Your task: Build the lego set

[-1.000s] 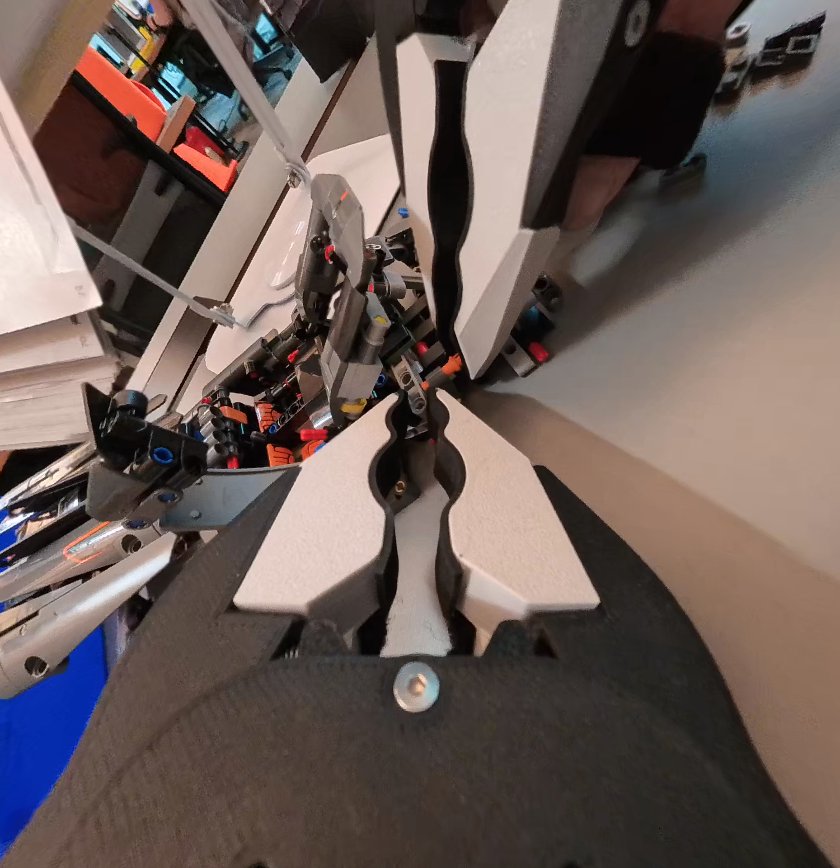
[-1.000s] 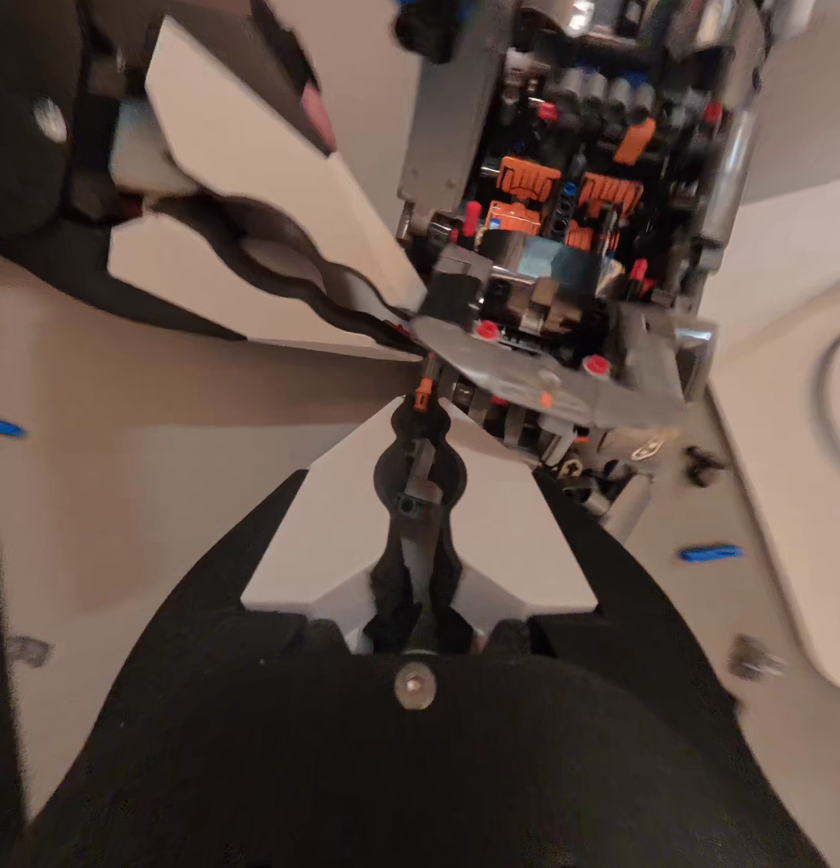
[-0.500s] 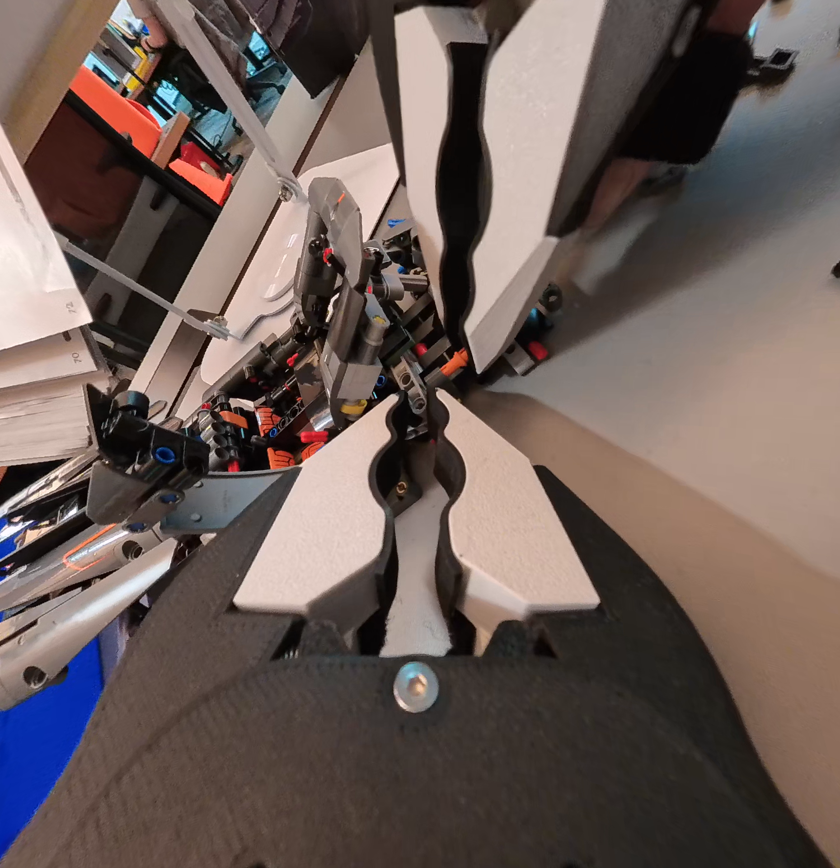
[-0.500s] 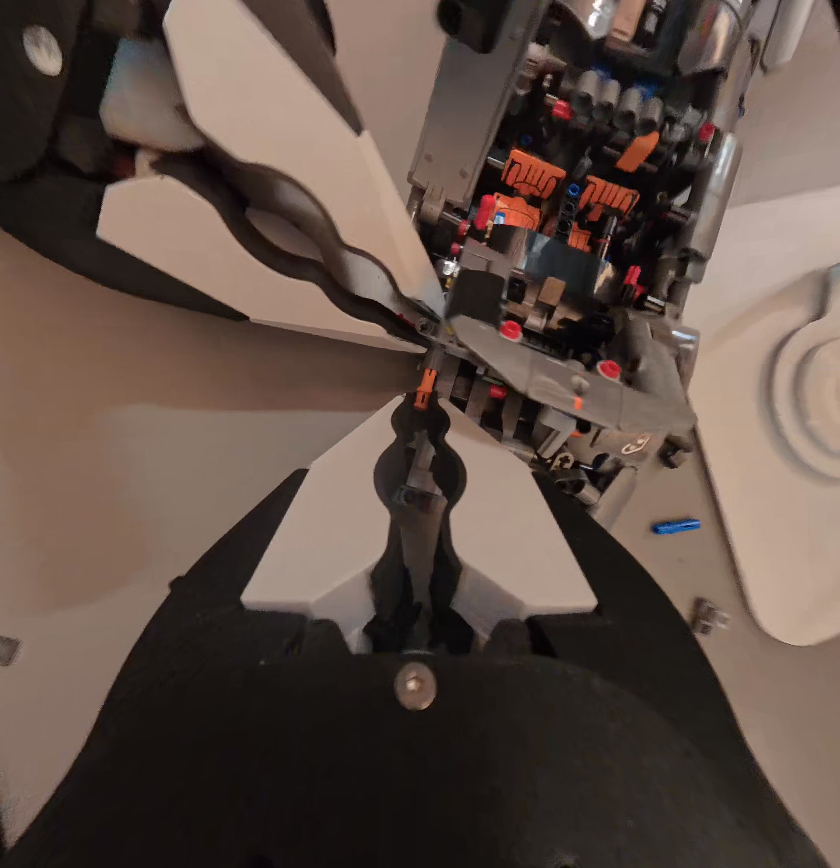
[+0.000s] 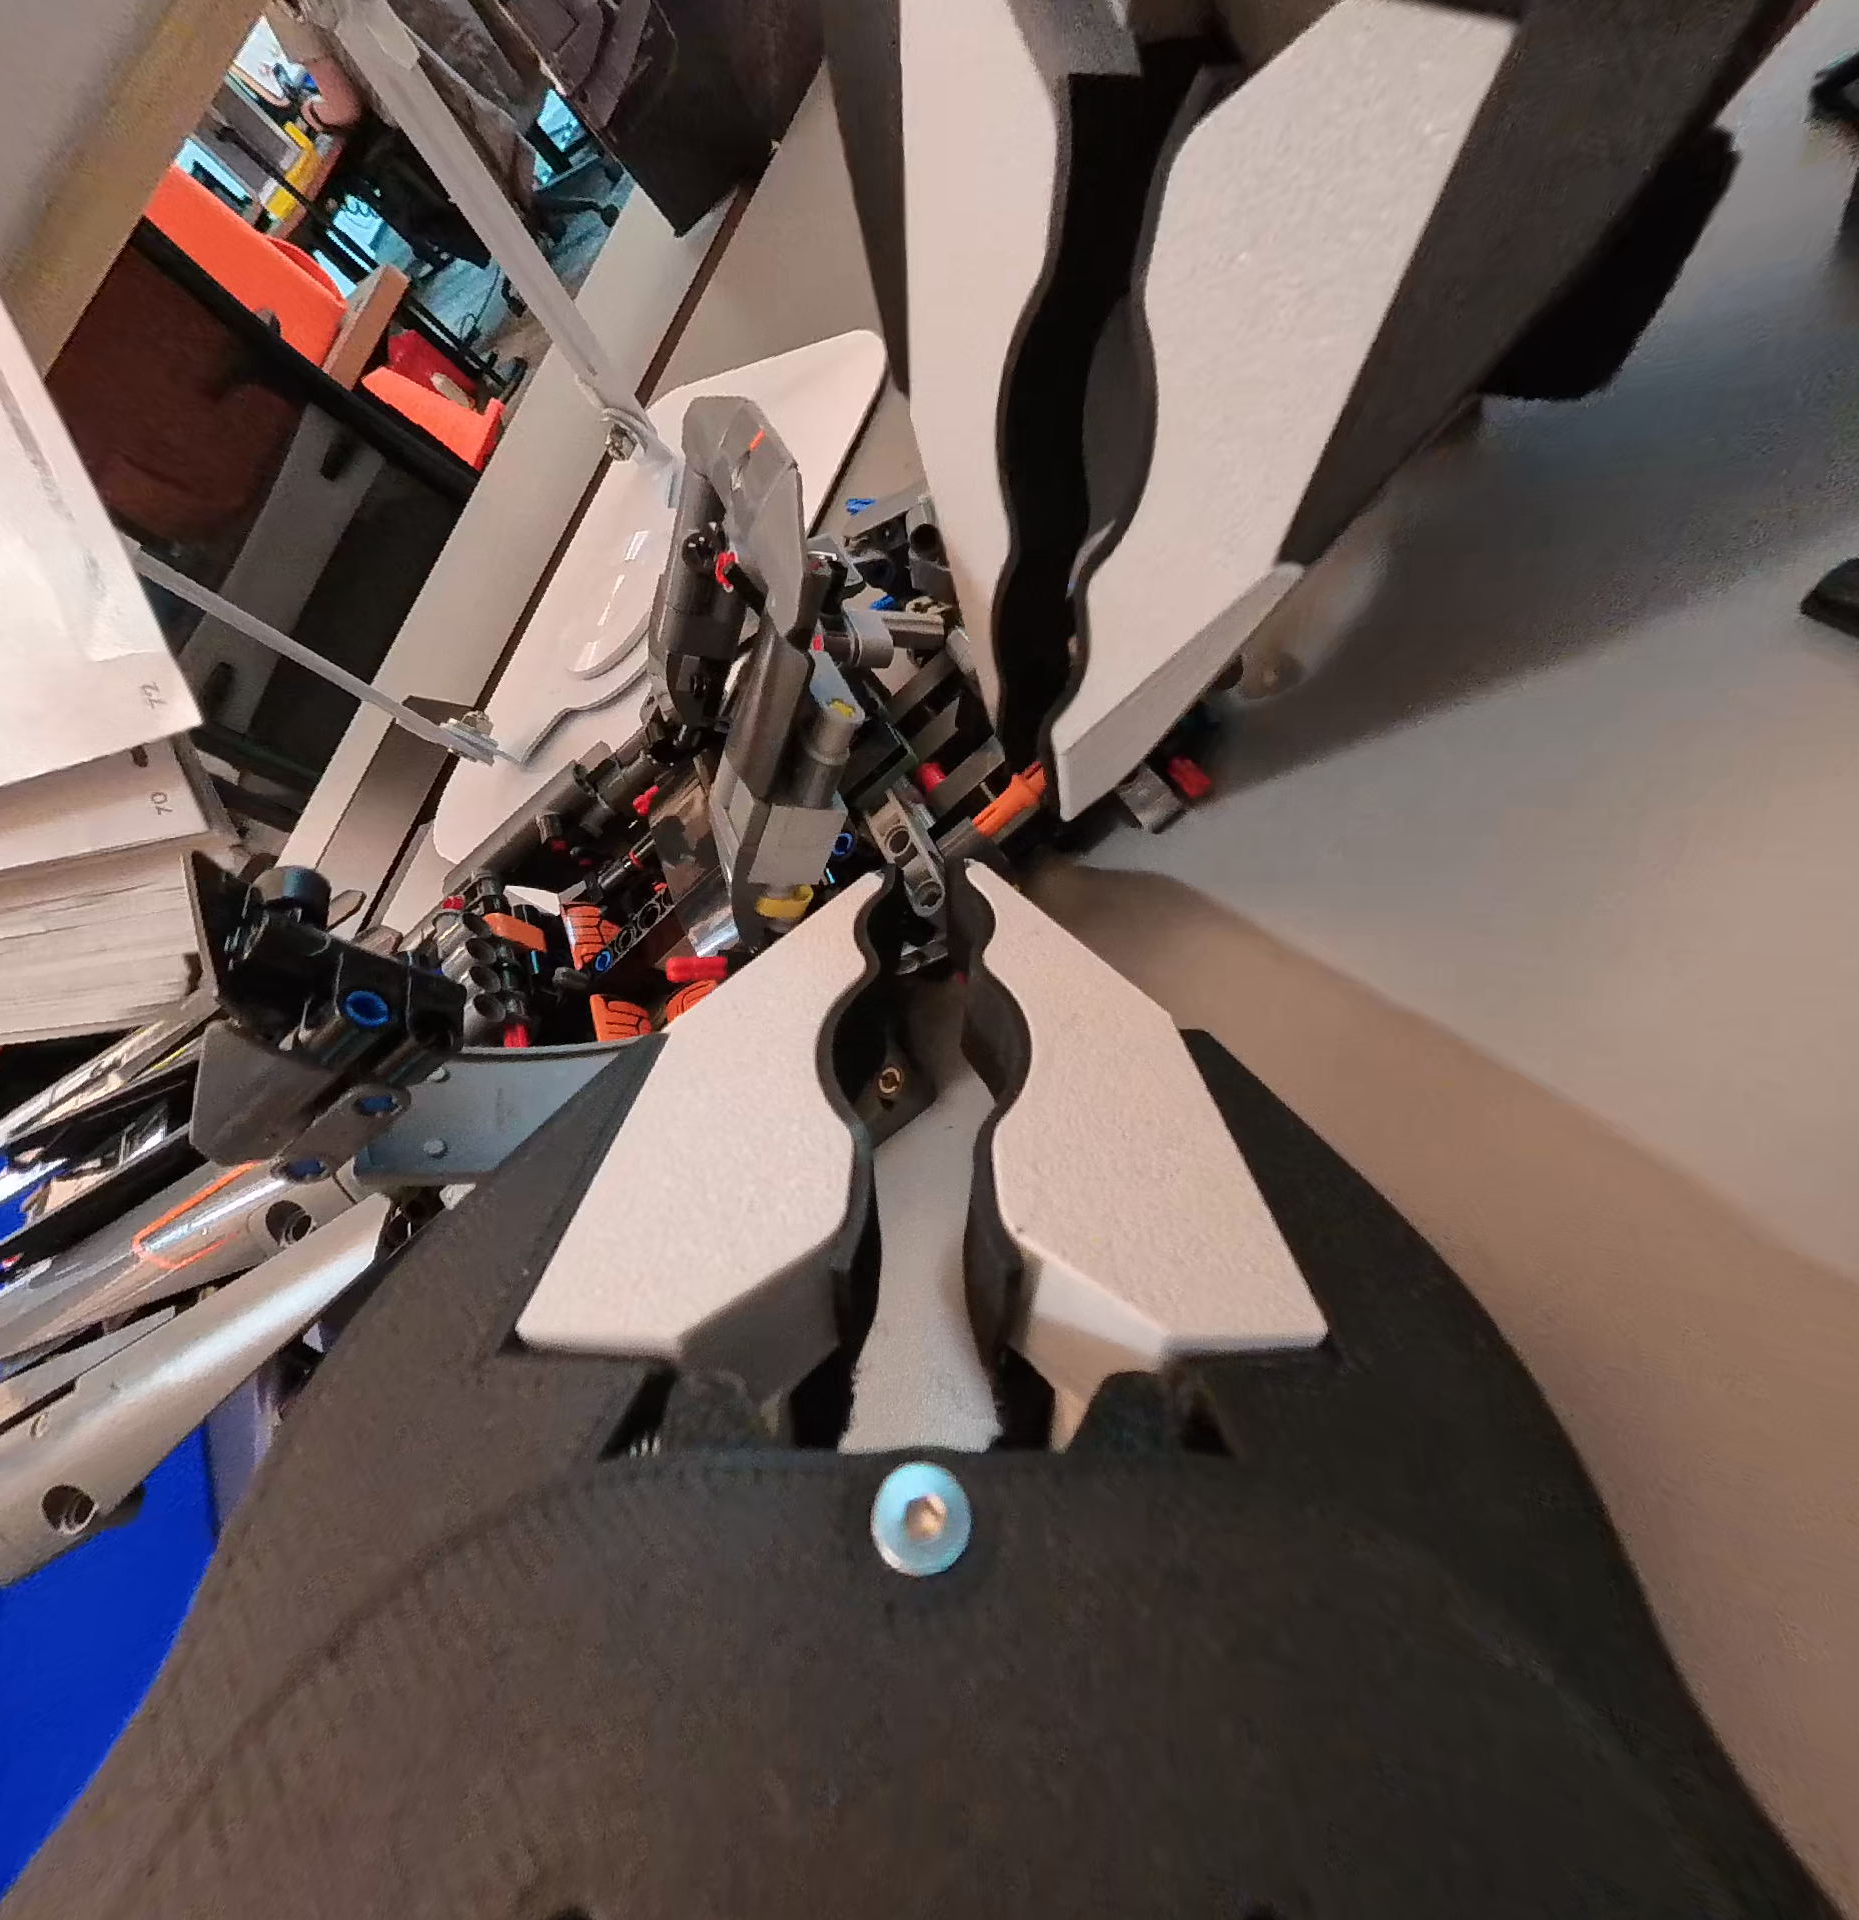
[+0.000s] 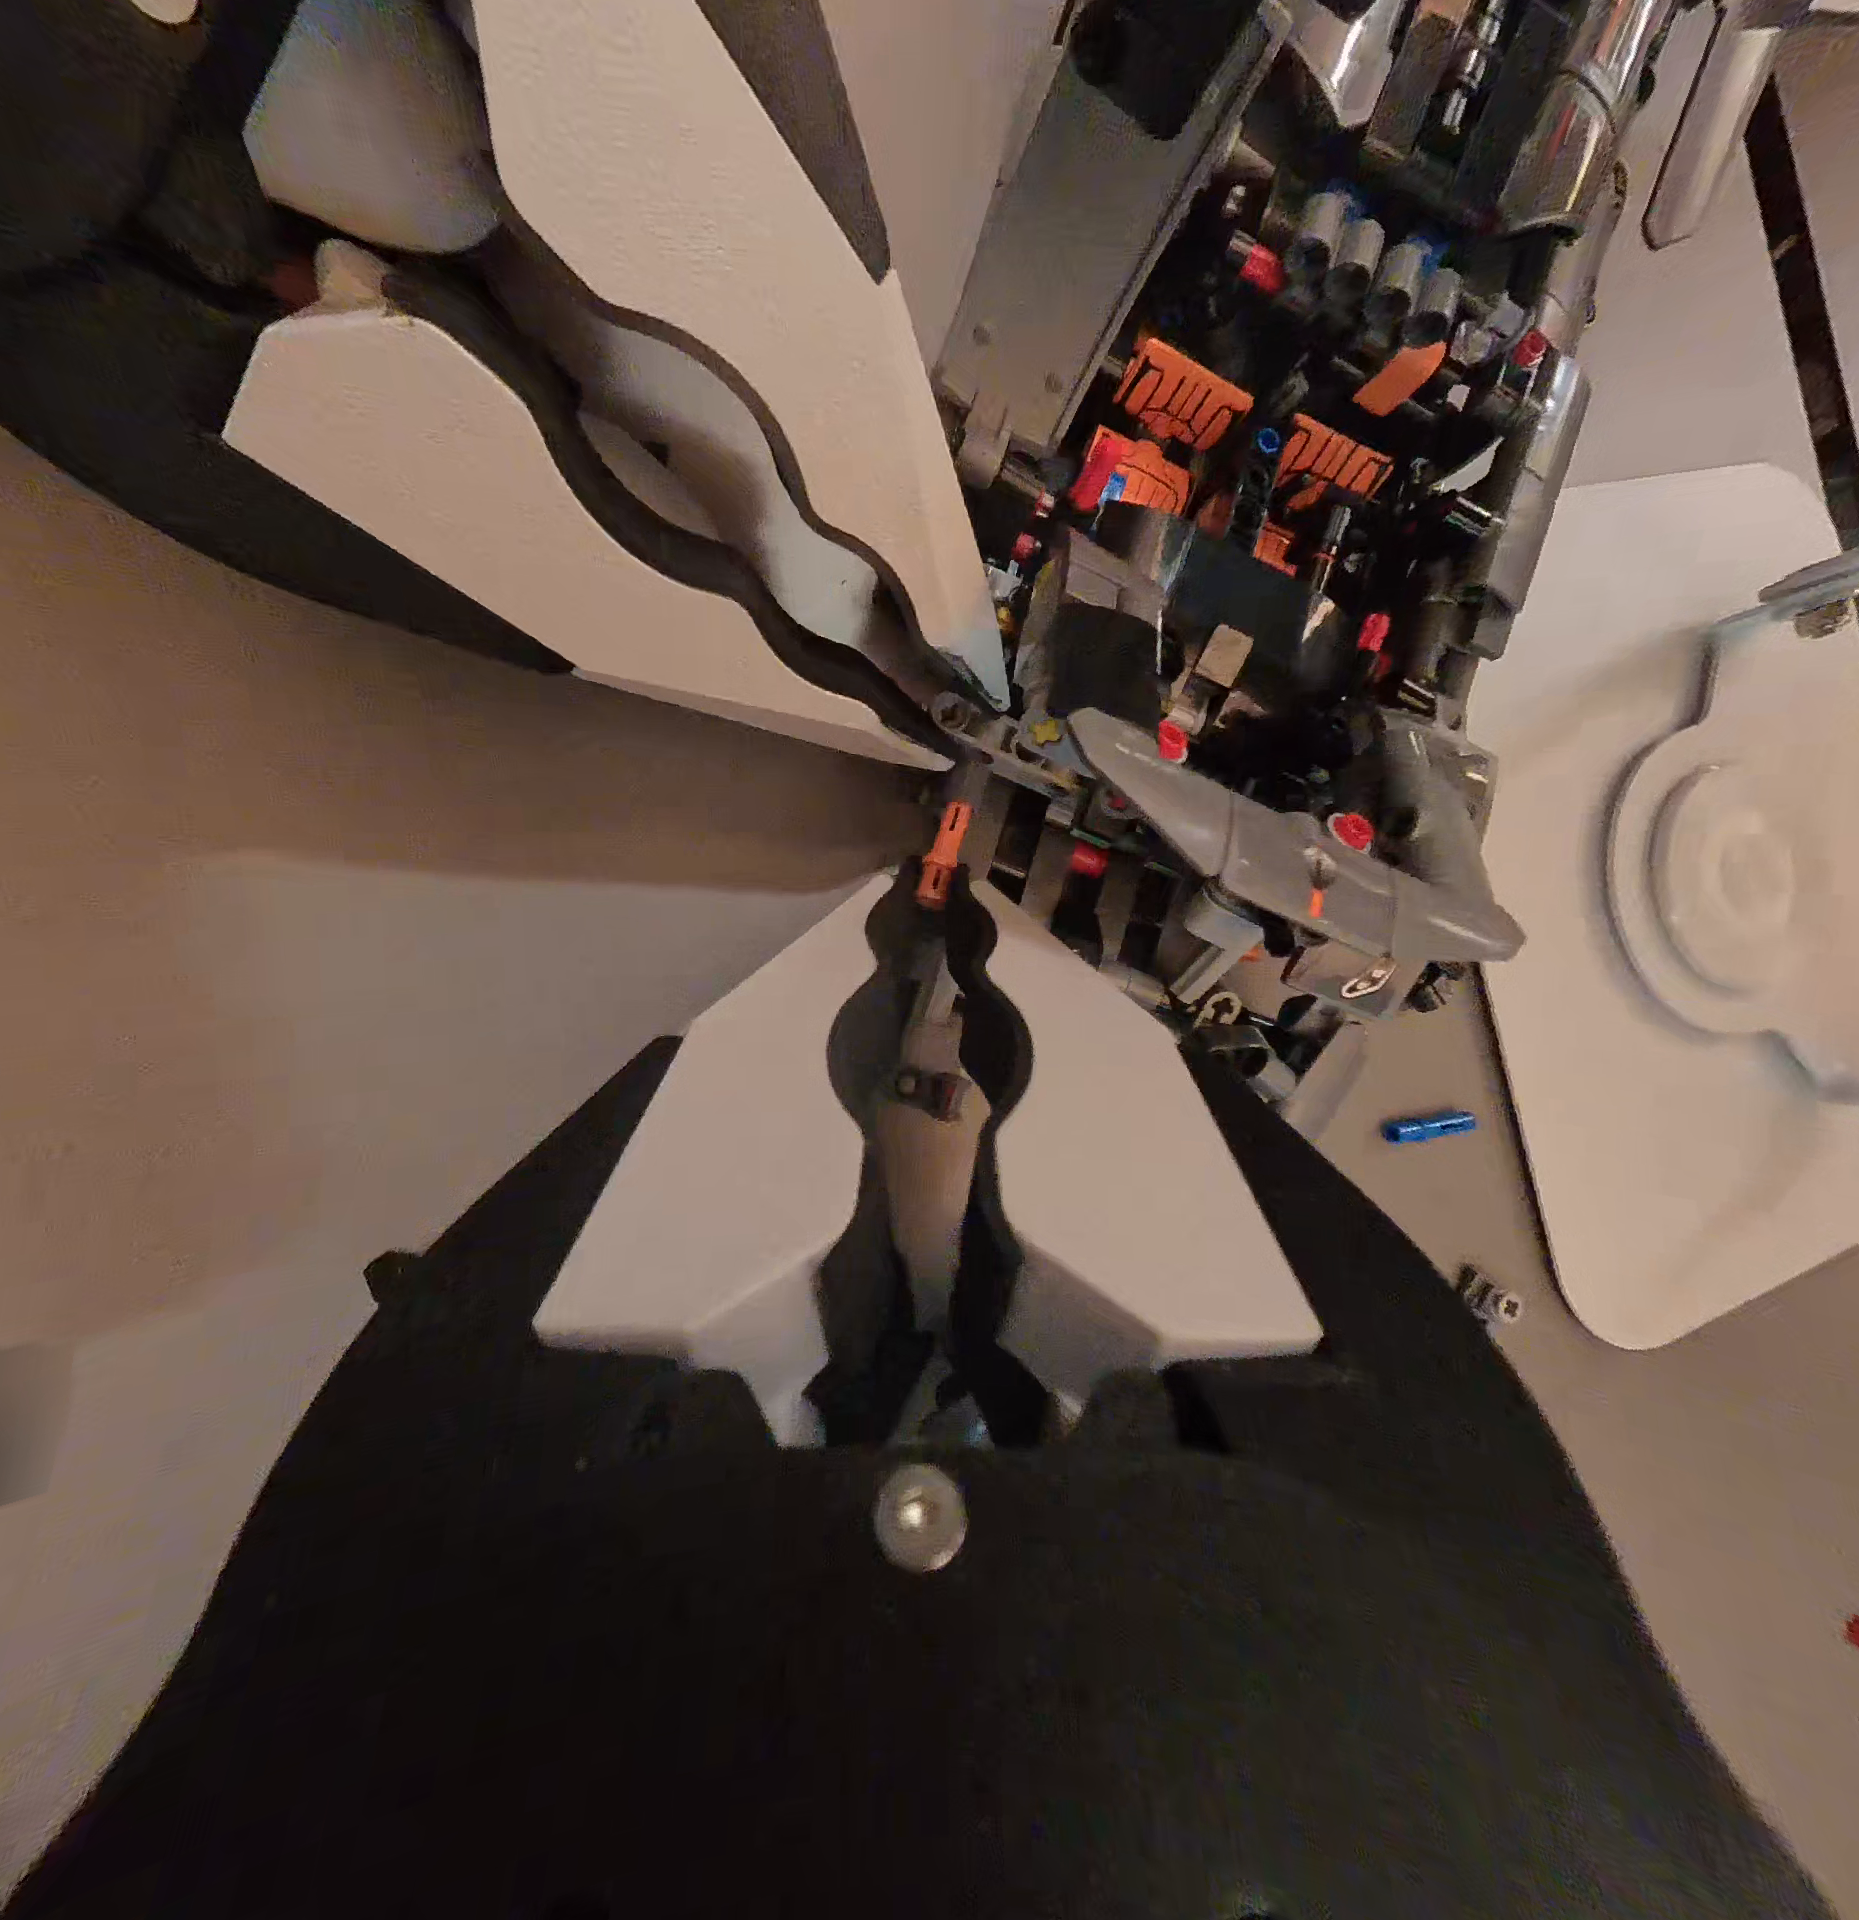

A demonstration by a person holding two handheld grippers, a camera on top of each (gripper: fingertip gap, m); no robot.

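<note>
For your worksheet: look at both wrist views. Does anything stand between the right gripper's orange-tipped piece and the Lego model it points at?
Nothing visible does. The right gripper is shut on the orange-tipped piece, whose tip already reaches the Lego model. The left gripper grips the model's edge beside that spot, not across the path.

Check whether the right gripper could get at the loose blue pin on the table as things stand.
Probably not yet: the right gripper looks shut on a grey rod with an orange tip. The blue pin lies bare on the table.

Grey-and-black lego model (image 6: 1320,623) with orange panels (image 6: 1185,395), red pins (image 6: 1171,738).
</note>
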